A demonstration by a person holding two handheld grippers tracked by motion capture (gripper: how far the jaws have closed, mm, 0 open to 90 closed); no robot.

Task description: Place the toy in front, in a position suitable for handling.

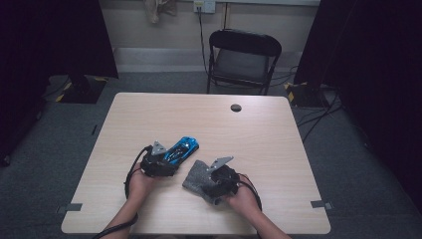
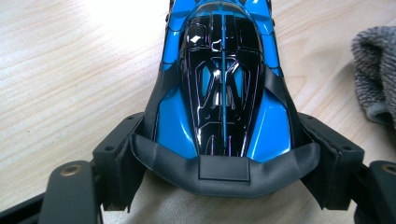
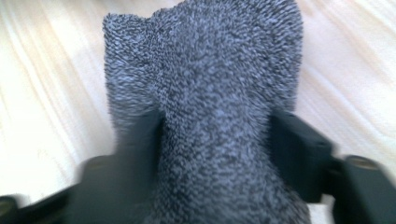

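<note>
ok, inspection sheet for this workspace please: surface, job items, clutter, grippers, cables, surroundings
Surface: light wood table, round grommet hole.
Job's things: blue and black toy car on the table; grey cloth beside it, bunched.
Clutter: nothing seen.
Grippers: left gripper jaws at the car's rear sides; right gripper jaws around the cloth, blurred, grip unclear.
Cables: one loops from each gripper; more lie on the floor, right.
Surroundings: black folding chair, dark curtains, wall socket.

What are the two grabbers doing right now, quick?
Left gripper: closed on the rear of the blue toy car.
Right gripper: the grey cloth lies between its jaws; whether they press on it cannot be told.
</note>
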